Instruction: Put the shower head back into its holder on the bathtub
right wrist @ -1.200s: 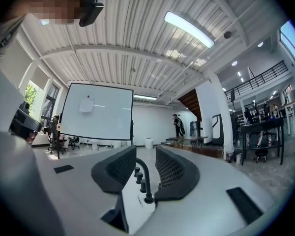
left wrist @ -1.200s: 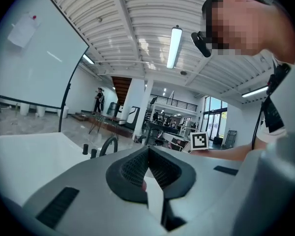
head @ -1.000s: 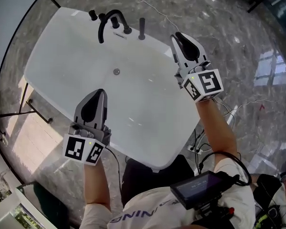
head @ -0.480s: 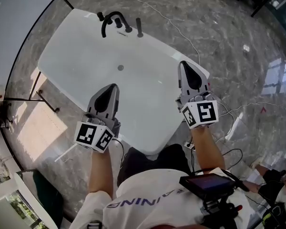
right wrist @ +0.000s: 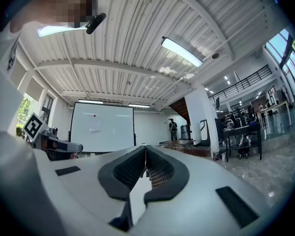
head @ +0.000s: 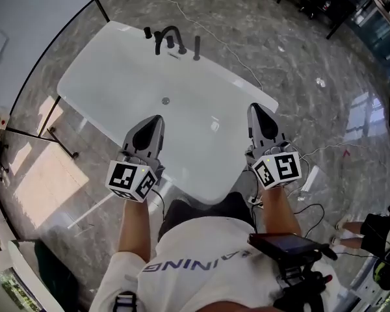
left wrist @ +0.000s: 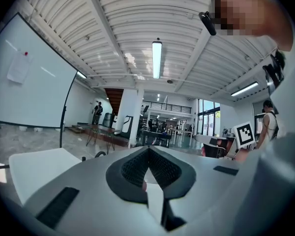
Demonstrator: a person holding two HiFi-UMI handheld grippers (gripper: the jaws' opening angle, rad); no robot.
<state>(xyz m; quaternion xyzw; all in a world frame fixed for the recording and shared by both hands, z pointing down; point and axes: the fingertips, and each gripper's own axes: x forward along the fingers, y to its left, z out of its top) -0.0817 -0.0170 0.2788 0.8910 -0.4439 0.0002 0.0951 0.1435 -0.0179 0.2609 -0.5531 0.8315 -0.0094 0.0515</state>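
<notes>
The left tool (head: 156,119) and right tool (head: 255,108) are held over the bathtub's (head: 104,77) near end, jaws pressed together, nothing between them. At the bathtub's far rim, the shower head (head: 196,47) is seen upright beside the faucet (head: 169,36).

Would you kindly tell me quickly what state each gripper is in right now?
Grey left gripper: closed, holding nothing.
Grey right gripper: closed, holding nothing.

A grey marbled floor (head: 299,64) carries the white bathtub (head: 117,83) — a thin pale cable (head: 214,34) trails over the floor just beyond it.
</notes>
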